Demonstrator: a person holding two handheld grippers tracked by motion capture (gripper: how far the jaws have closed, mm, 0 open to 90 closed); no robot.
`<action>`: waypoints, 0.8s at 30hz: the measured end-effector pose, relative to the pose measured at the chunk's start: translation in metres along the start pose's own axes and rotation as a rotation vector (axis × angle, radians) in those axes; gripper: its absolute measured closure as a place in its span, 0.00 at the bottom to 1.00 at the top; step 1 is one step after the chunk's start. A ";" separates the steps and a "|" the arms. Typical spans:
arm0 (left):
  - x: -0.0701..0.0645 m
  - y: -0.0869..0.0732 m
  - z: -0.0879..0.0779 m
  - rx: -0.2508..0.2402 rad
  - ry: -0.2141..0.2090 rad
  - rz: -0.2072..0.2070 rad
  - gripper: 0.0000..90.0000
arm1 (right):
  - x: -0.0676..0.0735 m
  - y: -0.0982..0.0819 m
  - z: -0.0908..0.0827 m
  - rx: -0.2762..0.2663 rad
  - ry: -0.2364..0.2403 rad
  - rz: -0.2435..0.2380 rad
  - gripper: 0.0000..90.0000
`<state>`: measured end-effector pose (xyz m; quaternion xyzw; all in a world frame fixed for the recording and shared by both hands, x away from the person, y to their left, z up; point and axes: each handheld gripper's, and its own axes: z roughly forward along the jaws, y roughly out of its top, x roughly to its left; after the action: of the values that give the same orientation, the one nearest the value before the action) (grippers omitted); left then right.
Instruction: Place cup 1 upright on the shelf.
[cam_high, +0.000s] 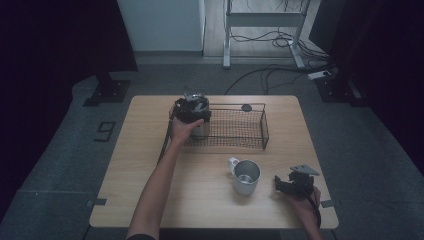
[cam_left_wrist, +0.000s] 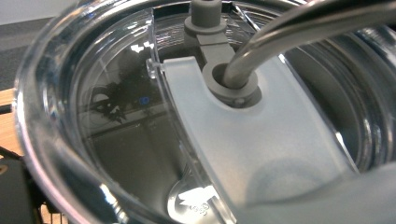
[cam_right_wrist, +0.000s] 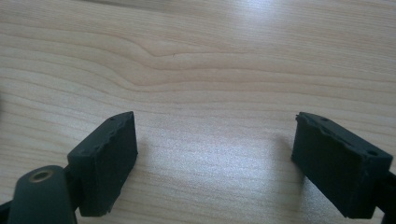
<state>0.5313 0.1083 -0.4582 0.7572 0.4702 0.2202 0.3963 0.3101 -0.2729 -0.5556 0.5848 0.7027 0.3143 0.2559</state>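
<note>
Item: lidded tumbler (cam_high: 198, 119), steel body, clear lid (cam_left_wrist: 116, 121) with metal straw (cam_left_wrist: 299, 28) through a grey grommet. Located at far left of table (cam_high: 150, 165), inside left end of wire basket (cam_high: 255, 131); probably being set into or lifted out of it.

Left gripper (cam_high: 191, 108): over tumbler top, camera pressed close to lid; jaws standing wide, apparently spanning the tumbler, contact not confirmable.

Right gripper (cam_right_wrist: 215, 158): parked at near right, jaws apart over bare wood, holding nothing, kept clear of the work.

Metal mug (cam_high: 246, 176): upright, near centre, just left of right gripper, untouched.
</note>
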 end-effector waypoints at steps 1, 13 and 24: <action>0.000 0.000 0.000 -0.001 0.000 -0.001 0.04 | 0.000 0.000 0.000 0.000 0.000 0.000 0.15; -0.001 -0.007 -0.003 -0.005 0.002 0.002 0.04 | 0.000 0.000 0.000 0.000 -0.001 0.000 0.15; -0.005 -0.009 -0.004 -0.011 0.012 0.011 0.03 | 0.000 0.000 0.000 0.000 -0.001 -0.001 0.15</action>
<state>0.5212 0.1079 -0.4630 0.7562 0.4674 0.2296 0.3963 0.3101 -0.2728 -0.5556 0.5845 0.7028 0.3141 0.2563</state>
